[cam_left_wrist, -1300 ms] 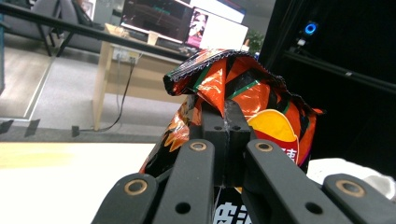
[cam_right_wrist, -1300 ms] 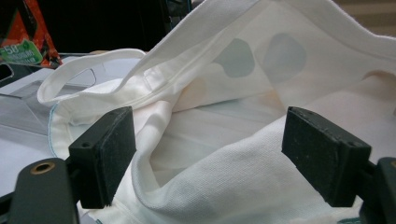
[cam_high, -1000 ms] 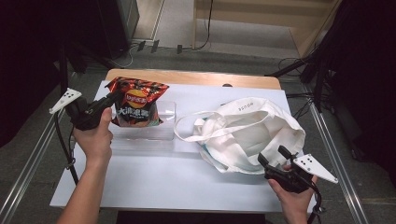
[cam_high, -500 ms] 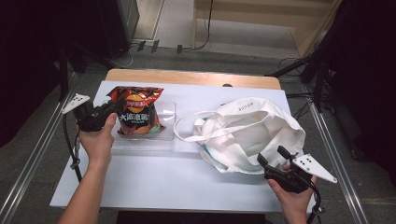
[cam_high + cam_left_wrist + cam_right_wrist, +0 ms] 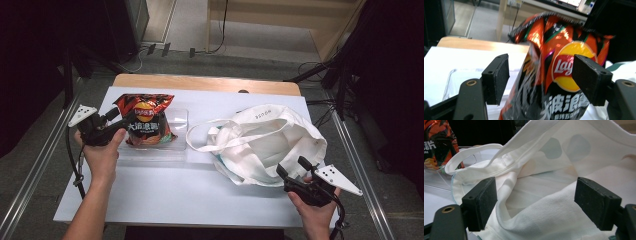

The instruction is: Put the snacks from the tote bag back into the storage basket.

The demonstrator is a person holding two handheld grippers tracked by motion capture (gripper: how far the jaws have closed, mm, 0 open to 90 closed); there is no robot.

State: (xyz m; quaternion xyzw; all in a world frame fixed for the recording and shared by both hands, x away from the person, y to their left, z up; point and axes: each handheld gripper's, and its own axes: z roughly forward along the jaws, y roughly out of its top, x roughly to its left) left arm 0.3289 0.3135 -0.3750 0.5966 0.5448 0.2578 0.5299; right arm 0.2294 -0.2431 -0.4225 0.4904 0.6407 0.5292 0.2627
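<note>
An orange and black Lay's chip bag (image 5: 145, 120) stands in a clear plastic tray (image 5: 177, 131) at the table's left. My left gripper (image 5: 119, 123) is open at the bag's left side. In the left gripper view the bag (image 5: 559, 75) sits between the spread jaws of that gripper (image 5: 544, 80), and the left pad is clear of it. A white cloth tote bag (image 5: 270, 140) lies slumped at the right with its mouth facing left. My right gripper (image 5: 292, 167) is open at the tote's near edge, with the tote's cloth (image 5: 544, 182) between the jaws of the gripper (image 5: 536, 202).
The tote's handle loop (image 5: 200, 135) reaches onto the clear tray. A white board (image 5: 190, 195) covers the wooden table (image 5: 200, 82). Metal rails (image 5: 357, 165) run along both sides. Bare board lies in front of the tray and the tote.
My left hand has pulled back to the left and nearer me, and the chip bag has shifted slightly nearer with it. The right gripper and the tote have stayed in place.
</note>
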